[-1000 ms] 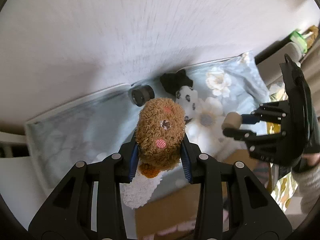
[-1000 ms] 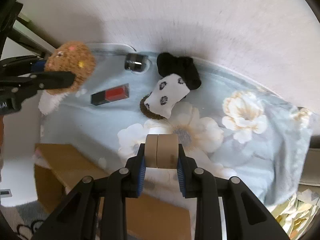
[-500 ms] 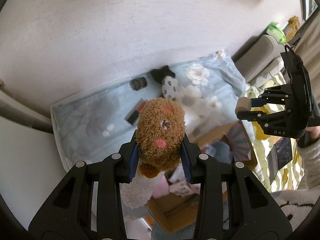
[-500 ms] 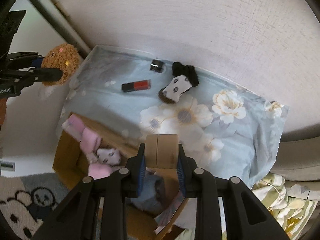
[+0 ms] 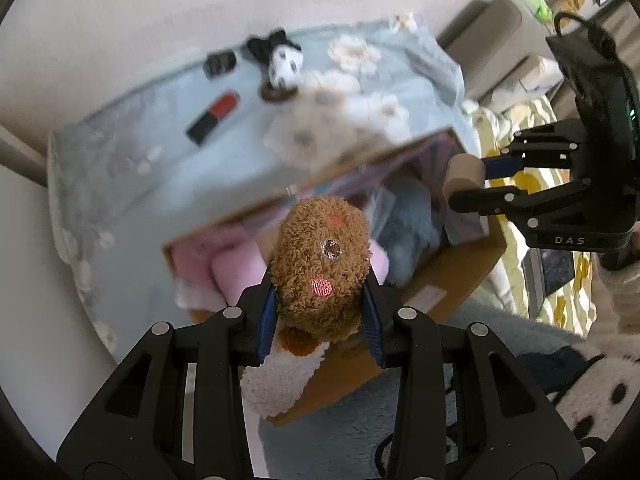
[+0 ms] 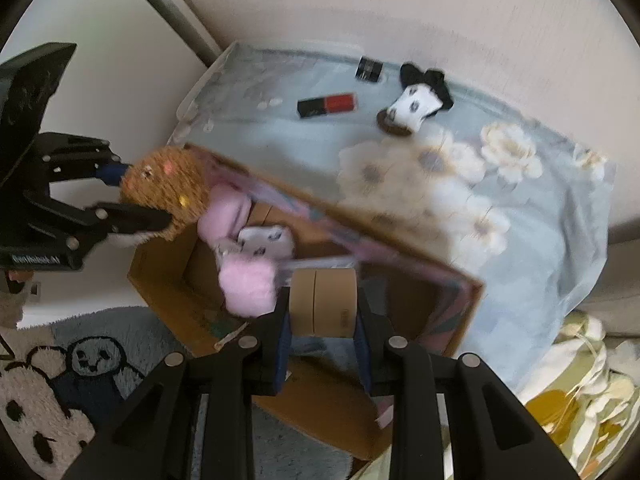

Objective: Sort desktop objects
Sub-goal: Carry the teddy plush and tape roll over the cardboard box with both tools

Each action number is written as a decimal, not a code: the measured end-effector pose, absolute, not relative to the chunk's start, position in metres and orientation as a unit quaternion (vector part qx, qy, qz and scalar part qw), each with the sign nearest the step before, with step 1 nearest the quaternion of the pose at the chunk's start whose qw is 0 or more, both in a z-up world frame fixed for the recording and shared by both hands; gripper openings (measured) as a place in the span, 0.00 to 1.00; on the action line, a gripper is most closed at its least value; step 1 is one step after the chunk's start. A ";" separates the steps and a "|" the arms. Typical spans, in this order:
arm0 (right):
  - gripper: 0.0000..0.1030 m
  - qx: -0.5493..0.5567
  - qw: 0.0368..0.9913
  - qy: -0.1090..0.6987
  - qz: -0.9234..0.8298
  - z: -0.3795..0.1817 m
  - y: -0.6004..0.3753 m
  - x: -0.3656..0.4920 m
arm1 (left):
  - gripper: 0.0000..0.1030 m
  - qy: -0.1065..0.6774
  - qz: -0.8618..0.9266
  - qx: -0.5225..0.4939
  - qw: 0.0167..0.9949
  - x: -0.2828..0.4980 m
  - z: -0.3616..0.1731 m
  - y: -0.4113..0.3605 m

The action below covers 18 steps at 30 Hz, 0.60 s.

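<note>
A brown curly plush toy [image 5: 322, 268] is clamped between the blue pads of the left gripper [image 5: 320, 312], whose jaws are closed narrowly on its sides. It is seen to have pink embroidered cheeks, a shiny button-like nose and a white fleecy body hanging below the fingers. Ahead of and beneath those fingertips an open cardboard box [image 5: 456, 276] is seen, with pink soft items [image 5: 228, 264] inside. Beyond the fingertips, on the floral blue cloth [image 5: 132, 168], a black-and-red lipstick [image 5: 213, 117], a small black cylinder [image 5: 219, 64] and a spotted white sock with a black cuff [image 5: 280, 60] are left lying.

To the right, a roll of tan tape [image 6: 323, 303] is gripped by the right gripper [image 6: 323, 336] — the pads are pressed against its flat faces, the jaws only slightly apart. It is held over the box's open interior, just beside a pink fluffy item [image 6: 248, 286].

Compared with a second ago, both grippers have been drawn back from the cloth — the box, then only an edge near the fingers, is now spread beneath both loads, and the items on the cloth are seen farther off. Neither grip has been altered.
</note>
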State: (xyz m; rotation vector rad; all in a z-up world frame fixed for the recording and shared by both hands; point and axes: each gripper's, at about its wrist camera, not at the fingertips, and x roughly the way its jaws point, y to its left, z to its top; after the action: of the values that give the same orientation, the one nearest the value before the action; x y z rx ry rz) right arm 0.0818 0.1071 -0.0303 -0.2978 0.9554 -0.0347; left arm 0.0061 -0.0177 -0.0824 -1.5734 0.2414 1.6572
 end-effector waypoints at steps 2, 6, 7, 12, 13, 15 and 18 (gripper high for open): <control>0.25 -0.137 0.875 0.464 -0.015 -0.039 0.107 0.080 | 0.32 0.098 0.652 -0.631 0.409 0.015 -0.093 -0.017; 0.25 -0.129 0.872 0.472 -0.013 -0.052 0.107 0.078 | 0.32 0.100 0.647 -0.635 0.410 0.025 -0.104 -0.016; 0.25 -0.127 0.871 0.474 -0.013 -0.054 0.106 0.078 | 0.32 0.100 0.647 -0.635 0.410 0.027 -0.106 -0.016; 0.25 -0.130 0.868 0.479 -0.014 -0.060 0.108 0.080 | 0.32 0.111 0.653 -0.631 0.405 0.030 -0.110 -0.014; 0.25 -0.131 0.867 0.480 -0.014 -0.060 0.109 0.080 | 0.32 0.112 0.653 -0.630 0.404 0.030 -0.111 -0.014; 0.25 -0.132 0.866 0.483 -0.012 -0.060 0.110 0.082 | 0.32 0.119 0.658 -0.625 0.402 0.031 -0.110 -0.012; 0.25 -0.132 0.865 0.483 -0.011 -0.060 0.110 0.084 | 0.32 0.132 0.664 -0.618 0.399 0.033 -0.109 -0.010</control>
State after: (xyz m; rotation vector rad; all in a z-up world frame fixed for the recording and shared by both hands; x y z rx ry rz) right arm 0.0838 0.1105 -0.0599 -0.2770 1.0122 -0.0229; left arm 0.0326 -0.0101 -0.1094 -1.5646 0.3352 1.6815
